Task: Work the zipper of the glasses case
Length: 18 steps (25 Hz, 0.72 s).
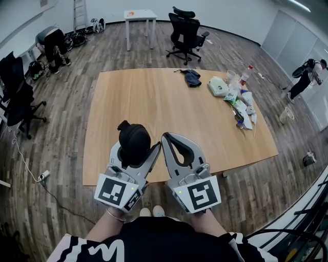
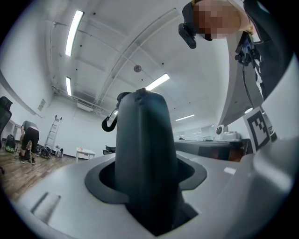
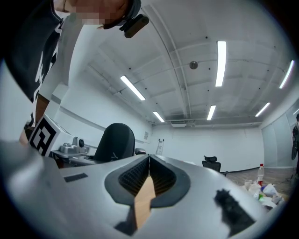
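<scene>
A black zip-up glasses case (image 1: 134, 140) stands upright between the jaws of my left gripper (image 1: 136, 149), which is shut on it above the near edge of the wooden table (image 1: 154, 97). In the left gripper view the case (image 2: 145, 154) fills the gap between the jaws, with a black hook (image 2: 110, 122) hanging off its upper left. My right gripper (image 1: 169, 135) is right beside it with its tips together and nothing between the ribbed pads (image 3: 161, 179). The zipper itself is hidden.
On the table's far side lie a dark blue cloth (image 1: 192, 78), a pale green pouch (image 1: 218, 87) and a clutter of bottles and packets (image 1: 241, 105). Behind the table stand a black office chair (image 1: 187, 30) and a small white table (image 1: 139, 15). People stand at back left (image 1: 51, 43) and right (image 1: 307, 74).
</scene>
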### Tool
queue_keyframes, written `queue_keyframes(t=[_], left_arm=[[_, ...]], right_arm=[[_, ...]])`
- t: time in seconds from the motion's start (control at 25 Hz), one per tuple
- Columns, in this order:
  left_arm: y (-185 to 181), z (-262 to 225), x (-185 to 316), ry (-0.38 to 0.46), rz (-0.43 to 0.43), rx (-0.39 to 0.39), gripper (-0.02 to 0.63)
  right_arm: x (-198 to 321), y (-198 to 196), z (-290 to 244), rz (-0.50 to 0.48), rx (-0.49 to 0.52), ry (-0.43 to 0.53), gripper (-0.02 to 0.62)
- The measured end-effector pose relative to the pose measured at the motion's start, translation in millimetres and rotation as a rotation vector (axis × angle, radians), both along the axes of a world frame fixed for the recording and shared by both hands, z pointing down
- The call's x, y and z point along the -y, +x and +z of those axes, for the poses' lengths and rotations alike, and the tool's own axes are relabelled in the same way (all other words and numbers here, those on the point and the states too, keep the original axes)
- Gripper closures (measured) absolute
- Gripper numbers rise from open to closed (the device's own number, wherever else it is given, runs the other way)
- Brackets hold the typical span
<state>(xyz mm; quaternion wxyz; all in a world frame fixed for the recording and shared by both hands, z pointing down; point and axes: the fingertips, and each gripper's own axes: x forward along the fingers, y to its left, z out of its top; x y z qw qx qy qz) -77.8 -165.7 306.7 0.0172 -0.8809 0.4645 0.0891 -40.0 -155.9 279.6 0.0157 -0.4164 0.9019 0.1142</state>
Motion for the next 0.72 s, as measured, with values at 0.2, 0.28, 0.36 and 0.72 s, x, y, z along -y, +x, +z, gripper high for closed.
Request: queue_keyframes(t=[0.2,0.28,0.36,0.72], left_arm=[[-1.3,-0.7,1.9,0.001,-0.007,-0.001,0.331],[-3.5,-1.0,2.4,0.001,-0.01,-0.004,0.331],[-4.7,-1.9,3.0,0.001,-0.014,-0.008,0.331],[0.3,-4.6,6.5,0.009,-0.013,-0.01,0.331]], right_arm=[[2.9,1.0,4.8,0.009,-0.026,-0.016,0.589],[3.3,0.4,3.9,0.014,-0.038,-0.008,0.589],[3.4,-0.2,-1.1,0.011,-0.034,0.015,0.589],[7.3,3.7,0.5,0.008,-0.048,0.028,0.589]])
